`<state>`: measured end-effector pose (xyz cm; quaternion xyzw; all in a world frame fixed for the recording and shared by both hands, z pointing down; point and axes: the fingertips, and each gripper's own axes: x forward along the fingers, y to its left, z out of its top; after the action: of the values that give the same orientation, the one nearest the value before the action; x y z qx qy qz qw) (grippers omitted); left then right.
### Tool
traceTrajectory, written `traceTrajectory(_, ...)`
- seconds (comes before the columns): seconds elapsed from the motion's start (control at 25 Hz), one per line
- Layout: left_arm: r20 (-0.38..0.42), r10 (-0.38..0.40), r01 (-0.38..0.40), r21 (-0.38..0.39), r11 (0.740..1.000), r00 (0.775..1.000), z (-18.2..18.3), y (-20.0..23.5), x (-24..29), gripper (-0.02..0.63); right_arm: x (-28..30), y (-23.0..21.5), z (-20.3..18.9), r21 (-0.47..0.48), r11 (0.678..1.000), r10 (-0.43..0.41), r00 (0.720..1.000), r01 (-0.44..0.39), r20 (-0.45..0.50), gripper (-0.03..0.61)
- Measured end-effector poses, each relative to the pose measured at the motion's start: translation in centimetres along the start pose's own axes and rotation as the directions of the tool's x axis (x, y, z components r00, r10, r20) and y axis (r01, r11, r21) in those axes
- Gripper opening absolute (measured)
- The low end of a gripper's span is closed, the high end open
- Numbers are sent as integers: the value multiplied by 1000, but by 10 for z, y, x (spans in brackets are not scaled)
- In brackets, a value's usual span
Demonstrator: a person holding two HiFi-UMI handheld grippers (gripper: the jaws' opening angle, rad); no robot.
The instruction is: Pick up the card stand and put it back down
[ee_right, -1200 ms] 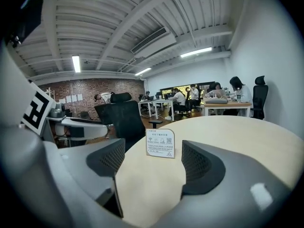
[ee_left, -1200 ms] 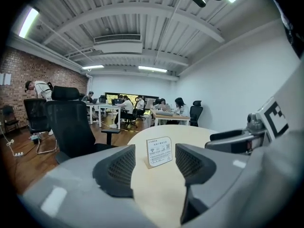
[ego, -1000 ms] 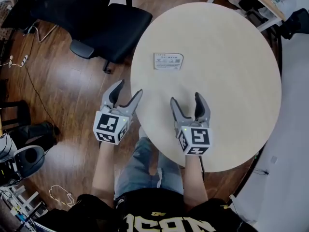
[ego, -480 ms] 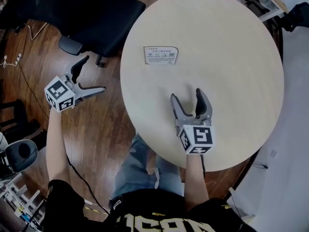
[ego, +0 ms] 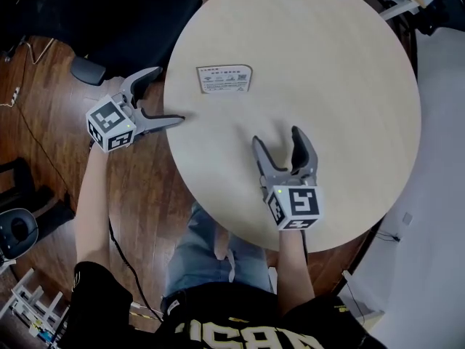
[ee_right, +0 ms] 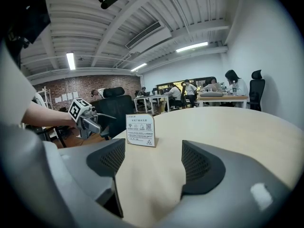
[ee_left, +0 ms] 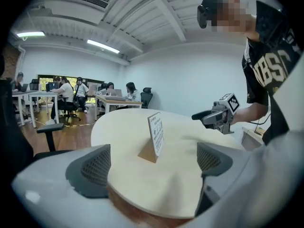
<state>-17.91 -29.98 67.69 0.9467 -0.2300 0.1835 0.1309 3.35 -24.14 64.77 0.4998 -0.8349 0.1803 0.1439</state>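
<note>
The card stand (ego: pixel 224 79), a small white printed card on a wedge base, stands upright on the round pale table (ego: pixel 349 86), towards its left side. My left gripper (ego: pixel 168 95) hovers at the table's left edge and points at the stand from the side. Its jaws stand wide, are closing, and have nothing between them. In the left gripper view the stand (ee_left: pixel 156 133) is ahead, beyond the fingertips. My right gripper (ego: pixel 276 138) is over the table's near part, open and empty, with the stand (ee_right: pixel 140 130) ahead to its left.
A black office chair (ego: pixel 123 20) stands on the wood floor just left of the table. The person's knees are under the table's near edge. People sit at desks (ee_left: pixel 71 96) far back in the room.
The left gripper swung out left off the table's near edge, then came in to the table's left edge, with its jaws wider. The right gripper has barely moved.
</note>
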Motion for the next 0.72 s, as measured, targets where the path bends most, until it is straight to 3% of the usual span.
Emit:
traceTrajectory(0.52, -38, -83, 84, 22, 996, 996, 9, -3, 102, 427, -13, -6, -4, 36, 999, -11, 1000, 11, -6, 376)
traceTrajectory(0.72, -2, -97, 97, -12, 995, 995, 16, -7, 126, 265, -22, -15, -7, 57, 998, -22, 1000, 23, -21, 365)
